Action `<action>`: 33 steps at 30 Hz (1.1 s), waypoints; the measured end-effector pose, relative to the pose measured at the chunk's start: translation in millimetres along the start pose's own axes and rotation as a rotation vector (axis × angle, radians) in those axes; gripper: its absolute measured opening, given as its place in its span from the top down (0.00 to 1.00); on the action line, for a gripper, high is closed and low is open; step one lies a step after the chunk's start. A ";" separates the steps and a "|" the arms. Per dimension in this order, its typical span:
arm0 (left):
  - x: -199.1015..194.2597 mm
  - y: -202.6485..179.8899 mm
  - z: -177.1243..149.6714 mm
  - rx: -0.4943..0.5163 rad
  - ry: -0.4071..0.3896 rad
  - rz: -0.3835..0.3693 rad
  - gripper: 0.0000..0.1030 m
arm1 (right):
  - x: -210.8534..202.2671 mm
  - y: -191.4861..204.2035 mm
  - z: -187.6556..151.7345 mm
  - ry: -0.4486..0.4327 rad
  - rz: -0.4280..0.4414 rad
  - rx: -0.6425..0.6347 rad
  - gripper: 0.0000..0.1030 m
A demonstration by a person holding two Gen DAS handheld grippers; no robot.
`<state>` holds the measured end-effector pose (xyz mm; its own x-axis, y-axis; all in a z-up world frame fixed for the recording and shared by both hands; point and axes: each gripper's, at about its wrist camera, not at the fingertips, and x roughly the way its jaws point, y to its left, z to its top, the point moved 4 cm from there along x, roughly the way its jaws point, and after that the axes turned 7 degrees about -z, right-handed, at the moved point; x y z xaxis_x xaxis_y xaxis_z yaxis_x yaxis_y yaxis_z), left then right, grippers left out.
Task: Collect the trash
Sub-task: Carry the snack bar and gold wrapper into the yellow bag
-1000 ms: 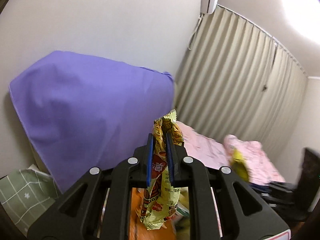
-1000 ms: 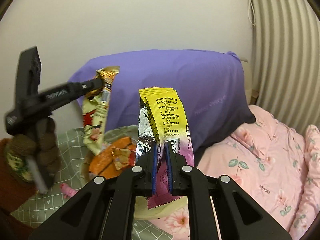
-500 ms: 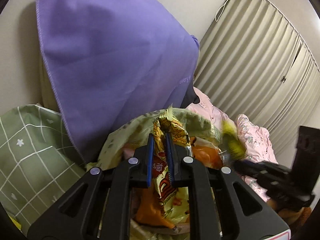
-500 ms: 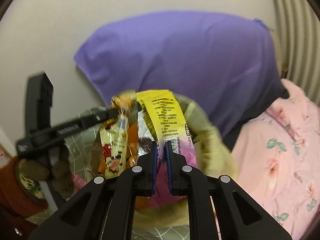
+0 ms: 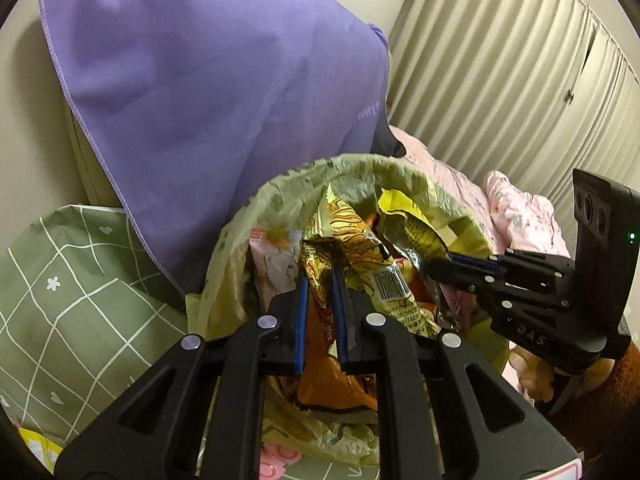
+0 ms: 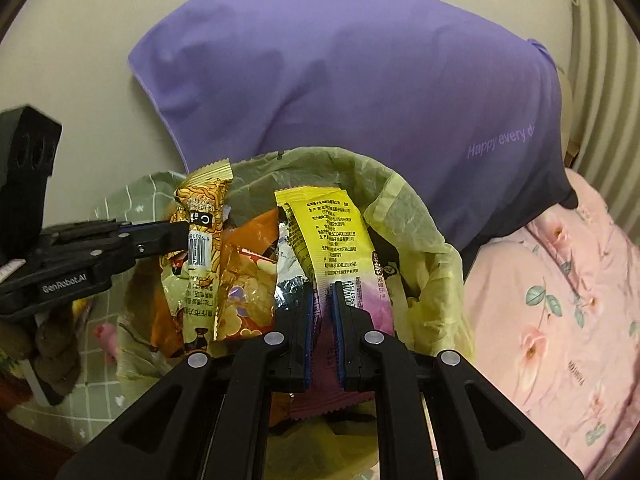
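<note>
Purple cloth [image 6: 360,80] draped behind, pink bedding [image 6: 560,300] to the right, green checked sheet [image 5: 72,288] to the left. In the middle, a yellow-green trash bag [image 5: 360,168], mouth open and already holding an orange packet [image 6: 248,280] and other wrappers.

Left gripper [image 5: 320,280] clenched on a gold noodle wrapper [image 5: 352,240], upper half sticking up over the bag mouth. Right gripper [image 6: 322,300] clenched on a yellow-and-purple wrapper [image 6: 328,232], also upright above the opening, its lower end just inside the rim.

Step in hand, judging by this: dropping both wrappers into the bag. Best done by lowering a little further so each wrapper's bottom edge clears the rim, then opening one pair of jaws at a time. Worth keeping both grippers apart to avoid knocking together, and off the limp bag wall, which would fold inward easily. Light foil likely to cling to the pads; a small shake may help.
</note>
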<state>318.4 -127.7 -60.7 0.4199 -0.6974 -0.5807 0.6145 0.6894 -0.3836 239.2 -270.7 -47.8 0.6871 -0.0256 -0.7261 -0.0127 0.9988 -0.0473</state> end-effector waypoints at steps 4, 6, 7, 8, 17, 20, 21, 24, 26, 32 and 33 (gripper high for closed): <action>0.3 0.7 -2.5 0.007 0.019 -0.003 0.89 | -2.1 1.1 -3.9 0.009 -0.005 -0.020 0.90; 3.2 1.8 -0.4 0.007 0.022 -0.001 0.89 | -1.8 2.4 -5.0 0.016 -0.012 -0.038 0.90; 4.5 2.5 0.6 0.007 0.024 0.001 0.89 | -1.2 2.3 -4.7 0.018 -0.017 -0.042 0.90; 7.3 1.7 3.0 0.008 0.025 0.001 0.89 | -0.1 1.0 -3.8 0.021 -0.022 -0.040 0.90; 3.5 0.6 11.8 0.014 0.030 -0.004 0.89 | -15.0 -6.6 8.1 -0.022 0.012 0.024 0.90; 1.1 -1.5 14.0 0.017 0.046 -0.002 0.89 | -22.3 -3.0 10.7 -0.036 0.030 0.020 0.90; 0.6 -1.9 15.2 0.018 0.049 -0.002 0.89 | -24.2 -1.2 10.8 -0.036 0.035 0.016 0.90; 0.3 -1.8 23.7 0.016 0.052 -0.012 0.89 | -22.8 4.2 8.7 -0.016 0.034 0.000 0.90; 6.8 -0.3 28.6 0.018 0.069 -0.004 0.89 | -15.4 4.7 5.6 0.011 0.024 -0.006 0.90; 29.0 3.9 31.4 0.033 0.141 0.016 0.89 | -0.9 0.8 1.8 0.047 -0.049 -0.021 0.90; 29.2 3.1 32.6 0.033 0.144 0.008 0.89 | -0.9 0.7 1.8 0.047 -0.047 -0.020 0.90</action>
<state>354.4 -152.3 -55.5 0.3263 -0.6547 -0.6819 0.6340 0.6866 -0.3558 239.9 -269.9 -46.0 0.6521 -0.0745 -0.7544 0.0037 0.9955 -0.0950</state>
